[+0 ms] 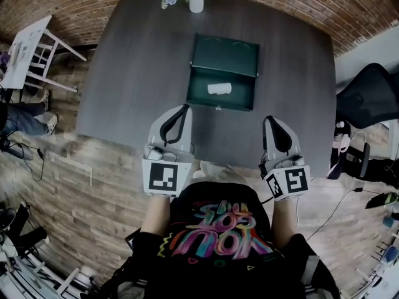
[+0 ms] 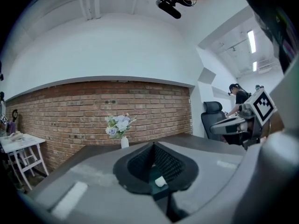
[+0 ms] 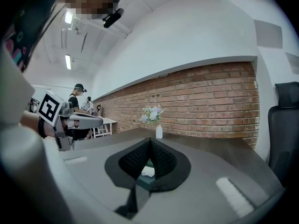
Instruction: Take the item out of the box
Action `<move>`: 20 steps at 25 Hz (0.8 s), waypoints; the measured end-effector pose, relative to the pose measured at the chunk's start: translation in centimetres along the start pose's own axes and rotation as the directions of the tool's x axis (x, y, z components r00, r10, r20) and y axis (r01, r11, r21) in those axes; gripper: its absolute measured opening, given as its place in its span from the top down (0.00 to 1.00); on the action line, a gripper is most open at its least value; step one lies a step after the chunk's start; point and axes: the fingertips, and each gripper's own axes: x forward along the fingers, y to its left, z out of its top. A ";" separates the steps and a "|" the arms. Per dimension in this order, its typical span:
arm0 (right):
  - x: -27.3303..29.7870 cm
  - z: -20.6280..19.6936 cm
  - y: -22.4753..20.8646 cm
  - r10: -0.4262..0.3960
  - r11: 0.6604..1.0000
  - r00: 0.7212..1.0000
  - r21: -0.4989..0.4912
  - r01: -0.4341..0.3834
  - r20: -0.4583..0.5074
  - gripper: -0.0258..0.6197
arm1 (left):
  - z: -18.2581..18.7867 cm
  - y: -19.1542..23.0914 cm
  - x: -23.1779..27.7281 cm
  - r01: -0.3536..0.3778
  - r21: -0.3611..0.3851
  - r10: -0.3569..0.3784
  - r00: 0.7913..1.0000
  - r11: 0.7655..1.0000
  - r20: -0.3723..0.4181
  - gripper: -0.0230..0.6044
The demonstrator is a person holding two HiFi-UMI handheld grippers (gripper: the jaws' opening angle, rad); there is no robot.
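Overhead, two low; common box (image 1: 224, 56), seemingly.

We've got a red brick wall (image 2: 93, 111) behind a big dark table (image 1: 137, 73), with plain white wall (image 2: 117, 50) above the brick. The floor's wood planks (image 1: 81, 185) with a few cables (image 1: 340, 204) lying about. A vase of pale flowers (image 1: 196, 2) sits at the table's far edge. There's a white side table (image 1: 28, 48) off to the left, a black office chair (image 1: 368, 98) on the right, and strip lights (image 2: 252, 41) overhead.
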 end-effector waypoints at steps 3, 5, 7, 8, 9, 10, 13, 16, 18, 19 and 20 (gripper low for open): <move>2.6 0.9 -2.1 0.006 1.000 1.000 0.003 -0.006 0.006 0.96 | 0.8 0.8 3.3 0.003 -0.005 -0.003 1.000 1.000 -0.001 0.96; 4.0 1.6 -3.4 0.010 1.000 1.000 0.005 -0.010 0.017 0.96 | 1.6 1.2 5.2 0.004 0.001 -0.004 1.000 1.000 0.009 0.96; 5.0 2.3 -4.4 0.013 1.000 0.999 0.006 -0.013 0.032 0.96 | 2.3 1.3 6.9 0.008 0.009 -0.009 1.000 1.000 0.010 0.96; 5.5 2.6 -5.0 0.015 1.000 0.999 0.005 -0.015 0.039 0.96 | 2.7 1.3 7.7 0.011 0.014 -0.012 1.000 1.000 0.012 0.96; 6.0 2.9 -5.5 0.017 1.000 0.999 0.004 -0.017 0.044 0.96 | 3.0 1.4 8.5 0.014 0.019 -0.014 1.000 1.000 0.016 0.96; 6.5 3.1 -5.9 0.020 1.000 0.999 0.004 -0.020 0.048 0.96 | 3.4 1.4 9.3 0.015 0.022 -0.015 1.000 1.000 0.021 0.96; 7.7 3.5 -6.9 0.032 0.999 0.998 0.005 -0.033 0.054 0.96 | 4.2 1.6 11.0 0.015 0.037 -0.015 1.000 0.999 0.026 0.96; 8.5 3.7 -7.6 0.042 0.999 0.998 0.009 -0.042 0.049 0.96 | 4.5 1.7 12.0 0.020 0.040 -0.021 1.000 0.999 0.021 0.96; 8.9 3.9 -7.8 0.040 0.999 0.998 0.012 -0.041 0.045 0.96 | 4.4 1.8 12.4 0.032 0.032 -0.032 0.999 0.999 0.008 0.96; 9.1 4.0 -7.8 0.039 0.999 0.998 0.013 -0.040 0.044 0.96 | 4.3 1.9 12.5 0.038 0.030 -0.039 0.999 0.999 0.001 0.96; 9.4 4.1 -7.7 0.040 0.999 0.998 0.012 -0.040 0.044 0.96 | 4.2 2.0 12.7 0.045 0.029 -0.045 0.999 0.999 -0.004 0.96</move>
